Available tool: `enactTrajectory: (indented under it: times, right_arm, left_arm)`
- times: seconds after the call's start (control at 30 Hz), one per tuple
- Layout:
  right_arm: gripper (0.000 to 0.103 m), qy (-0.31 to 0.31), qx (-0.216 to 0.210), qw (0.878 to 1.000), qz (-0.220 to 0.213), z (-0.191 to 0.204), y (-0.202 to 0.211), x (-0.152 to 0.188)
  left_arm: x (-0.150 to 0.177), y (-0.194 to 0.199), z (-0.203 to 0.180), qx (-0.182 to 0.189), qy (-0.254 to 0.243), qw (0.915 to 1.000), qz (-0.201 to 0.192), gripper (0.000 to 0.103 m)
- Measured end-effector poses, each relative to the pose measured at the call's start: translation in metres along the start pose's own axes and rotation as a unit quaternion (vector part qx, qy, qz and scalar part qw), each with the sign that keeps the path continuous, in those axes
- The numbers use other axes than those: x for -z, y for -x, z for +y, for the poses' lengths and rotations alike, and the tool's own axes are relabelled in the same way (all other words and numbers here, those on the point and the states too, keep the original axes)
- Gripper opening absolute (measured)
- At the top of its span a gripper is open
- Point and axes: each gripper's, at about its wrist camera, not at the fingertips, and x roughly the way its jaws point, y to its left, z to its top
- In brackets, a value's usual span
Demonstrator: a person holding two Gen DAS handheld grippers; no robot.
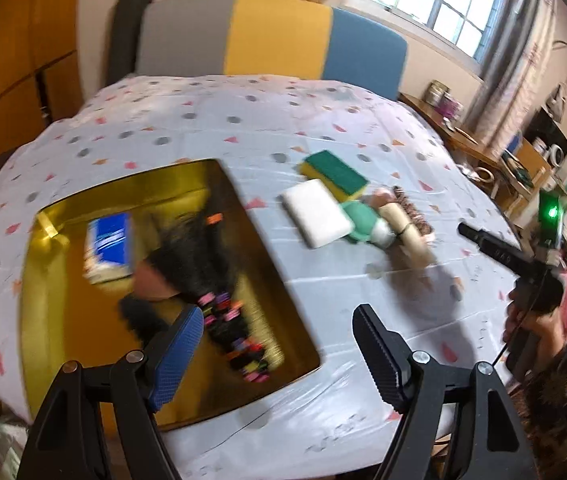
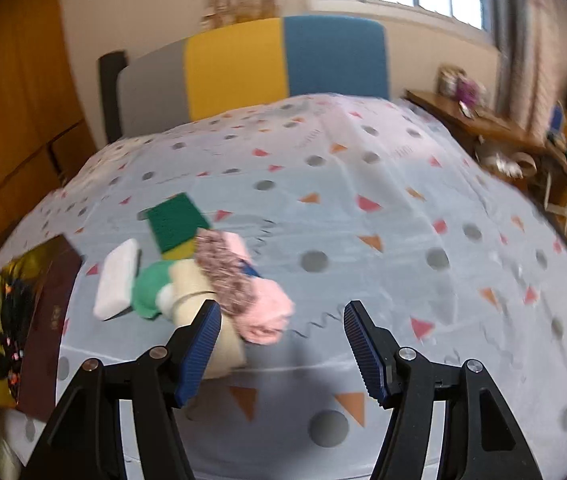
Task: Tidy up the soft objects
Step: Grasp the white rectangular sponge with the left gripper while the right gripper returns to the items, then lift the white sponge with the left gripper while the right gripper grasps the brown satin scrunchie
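The gold box [image 1: 43,312] sits on the bench [image 1: 243,128], which is covered by a pale cloth with grey dots and pink and orange triangles. Inside the box lie a black furry item [image 1: 191,264] with small coloured bits along it and a blue-and-white pack [image 1: 109,246] toward the box's far left corner.

Just to the right of the box, on the cloth, a cluster of soft things lies close together. Nearest the box is a white sponge [image 1: 317,212]. Behind it, farther from the box, is a green-and-yellow scouring sponge [image 1: 333,176]. Beyond the white sponge, away from the box, are a green soft piece [image 1: 359,220], a cream roll [image 1: 401,232] and a mottled brown-pink knit piece [image 2: 223,276] with a pink roll [image 2: 267,316] touching it.

The left gripper [image 1: 279,356] hangs over the box's near right corner, its fingers [image 1: 179,356] spread apart with nothing between them. The right gripper [image 2: 281,352] is on the far side of the cluster from the box, its fingers [image 2: 199,352] parted and gripping nothing; the left finger overlaps the cream roll in the right wrist view, though whether it touches is unclear. A hand [image 1: 531,320] with a pink sleeve holds the right gripper's handle.
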Motion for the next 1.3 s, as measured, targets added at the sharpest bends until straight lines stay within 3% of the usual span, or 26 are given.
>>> enactTrajectory:
  times: [0.1, 0.3, 0.47, 0.73, 0.97, 1.07, 1.3]
  right_arm:
    - [0.065, -0.041, 0.001, 0.999, 0.018, -0.017, -0.008, -0.002]
    - [0.065, -0.081, -0.024, 0.996, 0.009, -0.026, -0.001, -0.007]
    - [0.067, -0.082, -0.030, 0.996, 0.009, -0.024, 0.000, -0.008]
    - [0.070, -0.079, -0.042, 0.996, 0.011, -0.021, 0.001, -0.012]
    - [0.070, -0.083, -0.044, 0.995, 0.016, -0.023, -0.002, -0.014]
    - [0.070, -0.082, -0.042, 0.996, 0.012, -0.023, -0.001, -0.015]
    - [0.070, -0.088, -0.035, 0.995, 0.015, -0.027, -0.003, -0.014]
  left_arm:
    - [-0.020, -0.016, -0.023, 0.004, -0.022, 0.9997, 0.004, 0.078]
    - [-0.058, -0.077, -0.043, 0.003, 0.004, 0.9987, 0.051, 0.078]
    - [-0.083, -0.130, -0.040, 0.004, 0.070, 0.9934, 0.091, 0.079]
    - [-0.106, -0.194, -0.028, -0.007, 0.153, 0.9817, 0.114, 0.083]
    - [-0.111, -0.224, -0.031, -0.026, 0.150, 0.9795, 0.132, 0.081]
    - [-0.106, -0.225, -0.037, -0.051, 0.116, 0.9838, 0.126, 0.058]
    - [-0.088, -0.206, -0.046, -0.051, 0.082, 0.9873, 0.125, 0.057]
